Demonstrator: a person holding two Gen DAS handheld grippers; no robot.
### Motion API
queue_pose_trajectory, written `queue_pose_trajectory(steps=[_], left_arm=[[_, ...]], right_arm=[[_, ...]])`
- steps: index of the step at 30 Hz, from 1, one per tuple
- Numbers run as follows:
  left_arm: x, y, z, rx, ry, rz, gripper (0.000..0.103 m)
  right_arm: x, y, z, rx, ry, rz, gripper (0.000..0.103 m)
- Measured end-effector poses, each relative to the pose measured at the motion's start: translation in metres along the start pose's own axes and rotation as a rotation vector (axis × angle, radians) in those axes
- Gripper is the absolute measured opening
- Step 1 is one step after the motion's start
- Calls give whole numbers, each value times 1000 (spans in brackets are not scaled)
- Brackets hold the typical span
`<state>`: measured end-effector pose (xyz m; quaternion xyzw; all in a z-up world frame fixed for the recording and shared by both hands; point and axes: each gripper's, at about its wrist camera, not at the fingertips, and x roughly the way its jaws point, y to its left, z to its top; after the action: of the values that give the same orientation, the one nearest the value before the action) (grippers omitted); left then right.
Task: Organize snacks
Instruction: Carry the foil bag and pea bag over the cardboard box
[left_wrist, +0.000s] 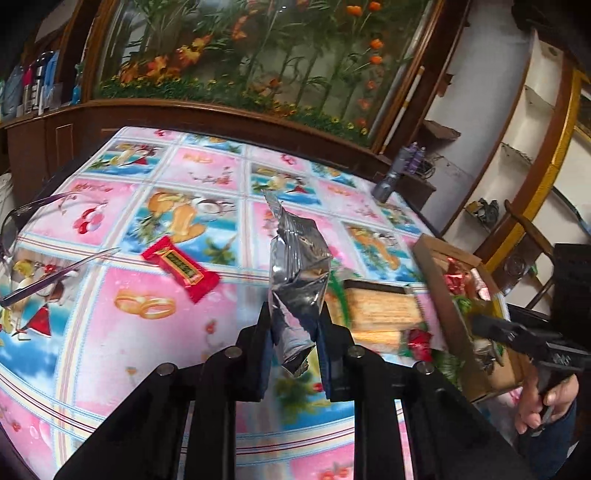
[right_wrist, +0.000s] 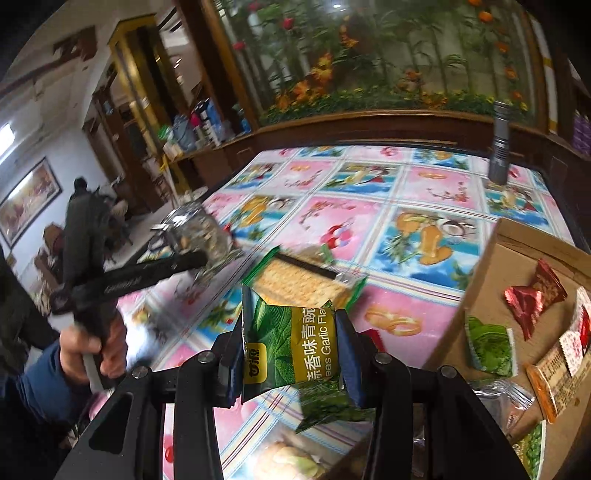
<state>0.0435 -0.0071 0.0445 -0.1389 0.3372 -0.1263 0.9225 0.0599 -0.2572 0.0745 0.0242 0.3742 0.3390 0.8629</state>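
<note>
Left tongs (left_wrist: 295, 325) stand clamped on a silver foil packet (left_wrist: 295, 273), lifted off the table (left_wrist: 110, 332); its printed face is turned away. Right tongs (right_wrist: 291, 347), angled downward, pinch a green pea packet (right_wrist: 288, 343) beside the cardboard box (right_wrist: 517, 266). Only the left view shows a red candy bar (left_wrist: 181, 268).

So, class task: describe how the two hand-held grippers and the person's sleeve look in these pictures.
Each hand-held gripper is a black frame of angular bars joined by round silver pivot pins, ending in two flat fingers. The right one's pads are blue. Seen from outside, the left tool is a black bar with pale lettering on a pistol-style handle. The sleeve is blue.
</note>
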Motion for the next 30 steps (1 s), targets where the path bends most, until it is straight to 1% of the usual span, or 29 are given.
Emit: queue_pose_trajectory(steps=[5, 9, 13, 15, 17, 20, 22, 26, 28, 30], left_arm=[[2, -33, -3, 44, -2, -66, 20], [5, -66, -6, 85, 0, -137, 20], [11, -100, -9, 119, 8, -213, 20], [16, -120, -11, 137, 21, -256, 20], [22, -138, -15, 157, 40, -294, 20], [30, -165, -20, 189, 59, -340, 20], [35, -181, -24, 196, 77, -382, 20], [50, -208, -33, 193, 145, -468, 20], [58, -219, -39, 193, 178, -489, 20], [64, -226, -43, 201, 203, -495, 20]], right_arm=[[-16, -31, 6, 123, -55, -39, 47], [-34, -64, 9, 254, -107, -94, 46], [-50, -97, 4, 397, -145, -160, 46], [-60, -113, 0, 473, -166, -185, 46], [-69, -125, -3, 521, -184, -216, 46], [-80, -134, -7, 561, -201, -278, 46], [-87, -143, -11, 594, -209, -301, 46], [-96, -156, -17, 638, -212, -351, 46], [-98, -160, -18, 642, -205, -366, 46], [-98, -161, -19, 651, -206, -379, 46]])
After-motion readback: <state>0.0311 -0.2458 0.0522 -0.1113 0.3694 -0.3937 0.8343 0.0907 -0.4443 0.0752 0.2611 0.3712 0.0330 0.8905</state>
